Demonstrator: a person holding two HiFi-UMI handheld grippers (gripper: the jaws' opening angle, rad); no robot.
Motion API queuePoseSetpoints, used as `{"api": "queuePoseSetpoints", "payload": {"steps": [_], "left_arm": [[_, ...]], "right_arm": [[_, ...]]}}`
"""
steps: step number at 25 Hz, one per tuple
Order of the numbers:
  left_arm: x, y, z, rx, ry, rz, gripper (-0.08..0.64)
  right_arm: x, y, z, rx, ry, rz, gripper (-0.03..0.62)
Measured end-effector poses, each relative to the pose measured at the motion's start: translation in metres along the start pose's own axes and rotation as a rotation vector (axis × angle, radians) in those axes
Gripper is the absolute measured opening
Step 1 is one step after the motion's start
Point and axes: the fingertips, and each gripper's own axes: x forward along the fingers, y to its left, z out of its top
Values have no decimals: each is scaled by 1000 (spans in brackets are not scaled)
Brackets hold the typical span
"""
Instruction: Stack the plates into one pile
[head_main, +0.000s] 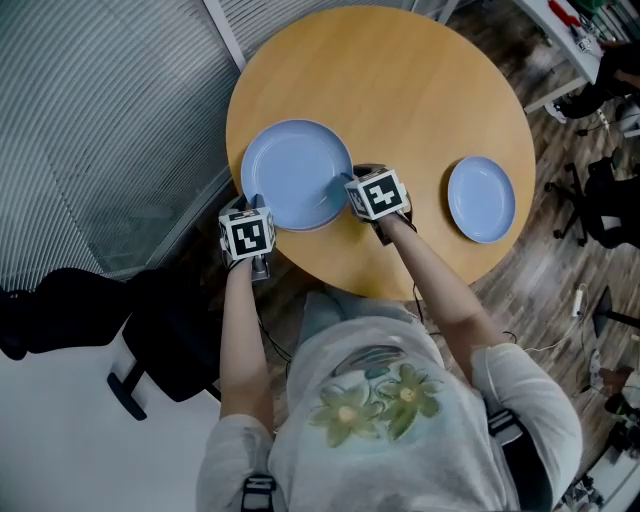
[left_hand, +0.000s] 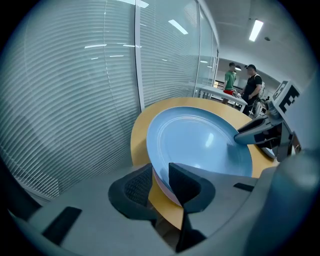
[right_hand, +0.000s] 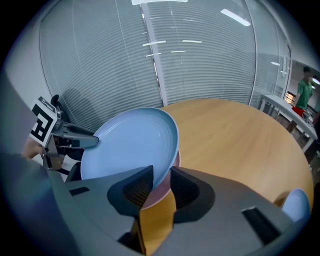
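Note:
A large blue plate (head_main: 295, 172) sits at the left front of the round wooden table (head_main: 420, 100). A pink rim (right_hand: 176, 161) shows under it; whether that is a second plate I cannot tell. My left gripper (head_main: 257, 202) is shut on the plate's near-left rim, one jaw above and one below. In the left gripper view the rim (left_hand: 161, 165) runs between the jaws of the left gripper (left_hand: 159, 172). My right gripper (head_main: 346, 186) is shut on the plate's near-right rim (right_hand: 159, 172). A smaller blue plate (head_main: 481, 198) lies alone at the table's right.
A slatted glass wall (head_main: 110, 120) runs along the table's left. A black office chair (head_main: 165, 340) stands by my left side. Desks and cables crowd the floor at far right (head_main: 600, 90). Two people (left_hand: 242, 82) stand far behind the table.

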Motion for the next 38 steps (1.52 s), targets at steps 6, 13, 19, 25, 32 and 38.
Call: {"api": "queuePoseSetpoints", "payload": {"steps": [6,13,19,25,32,38], "left_arm": [[17,0,-17,-3,64,-15,117],[28,2,-29,-2,100,-24,117],[37,0,-39,-2,133,-35,118],[40,5,-44,-6,138,-25,118],[22,1,-22,21,50,20,121],[-31,-13,4,2,-115,-4,93]], "right_arm": [[17,-1,-14,-13,56,-11,124],[28,0,-24,-21,92,-27,124],[36,-2,-31,-24,105,-37,124],[42,3,-28,-49,98,-27,124],[24,-5,-28,-59,73,-23,166],[-23,8,-16,-22,-71,11,112]]}}
